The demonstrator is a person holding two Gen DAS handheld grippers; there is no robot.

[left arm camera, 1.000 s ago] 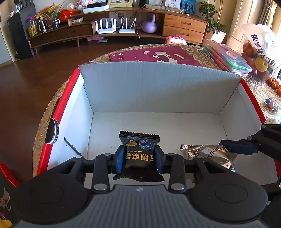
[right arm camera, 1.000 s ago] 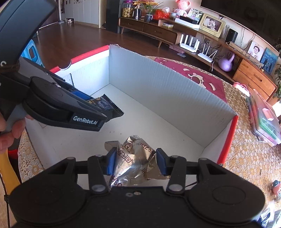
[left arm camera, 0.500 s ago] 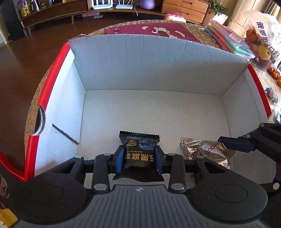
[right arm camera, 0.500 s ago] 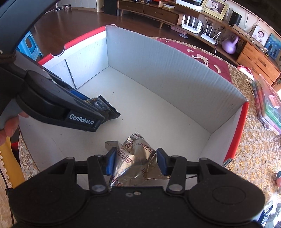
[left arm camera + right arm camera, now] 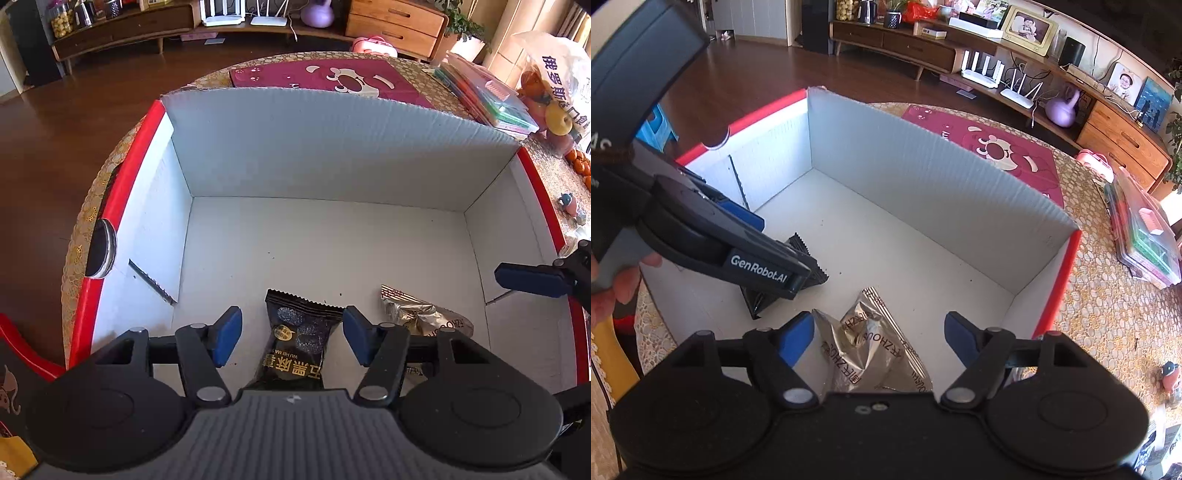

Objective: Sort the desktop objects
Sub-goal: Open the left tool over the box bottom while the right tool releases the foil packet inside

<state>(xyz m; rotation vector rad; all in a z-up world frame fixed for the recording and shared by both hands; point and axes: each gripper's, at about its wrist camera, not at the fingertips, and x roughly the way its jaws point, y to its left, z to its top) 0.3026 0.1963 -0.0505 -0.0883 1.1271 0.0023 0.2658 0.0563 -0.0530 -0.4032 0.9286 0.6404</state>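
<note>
Snack packets, two: one black packet (image 5: 300, 339), one silver packet (image 5: 871, 354), both lying on the floor of one white cardboard box (image 5: 332, 155). Left gripper (image 5: 291, 336) and right gripper (image 5: 879, 339) both spread wide, gripping nothing.

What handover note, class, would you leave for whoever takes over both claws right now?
Left claw: open, jaws either side of the black foil snack packet, not gripping.
Right claw: open over the crumpled silver foil snack packet.
Both packets lie on the floor of the white cardboard box with red rim, side by side.
Done: these two are boxed.
Left: withdraw both claws; other items to sort aren't clear.
</note>
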